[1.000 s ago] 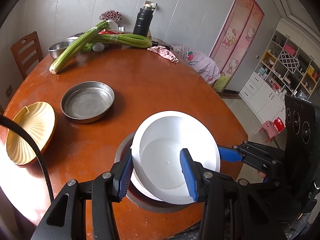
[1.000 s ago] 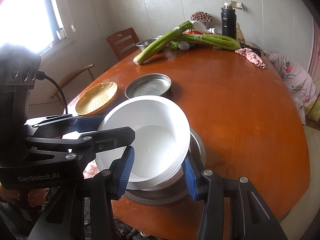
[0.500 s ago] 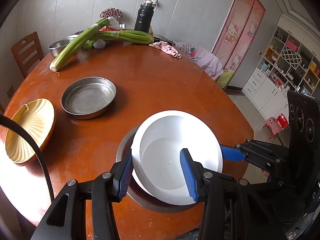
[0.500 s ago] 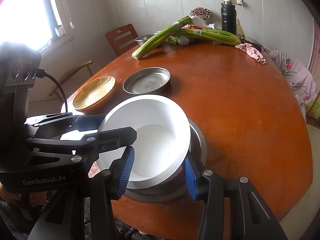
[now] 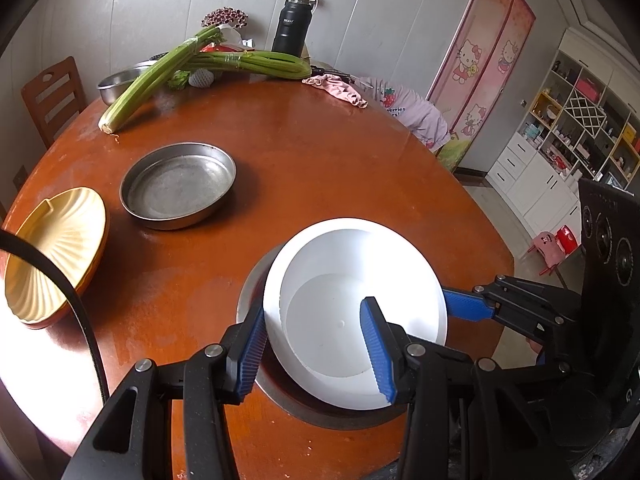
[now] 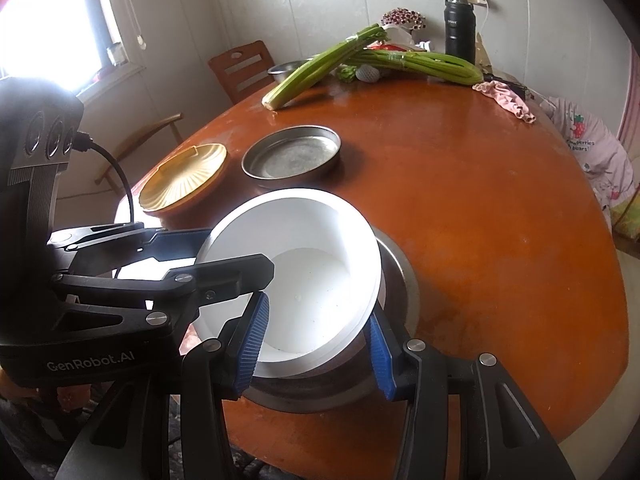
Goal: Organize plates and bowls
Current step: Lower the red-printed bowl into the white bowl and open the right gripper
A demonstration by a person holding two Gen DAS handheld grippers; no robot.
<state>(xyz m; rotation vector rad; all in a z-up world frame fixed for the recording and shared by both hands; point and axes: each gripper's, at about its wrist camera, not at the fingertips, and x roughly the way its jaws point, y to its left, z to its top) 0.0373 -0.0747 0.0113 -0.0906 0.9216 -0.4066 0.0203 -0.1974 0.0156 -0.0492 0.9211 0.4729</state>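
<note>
Bare table (image 5: 320,168) right of steel pan (image 5: 178,184); yellow shell plate (image 5: 52,248) blocks left edge, celery (image 5: 156,76) blocks far rim.

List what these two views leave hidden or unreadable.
- Metal dish under the white bowl: mostly covered, both views.
- Left tongs and right tongs: actual contact with the bowl rim unclear.
- Black flask label: too small.

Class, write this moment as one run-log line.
left gripper: open astride white bowl rim | right gripper: open astride opposite rim | white bowl: tilted in metal pan | table: metal dish, yellow plate
</note>
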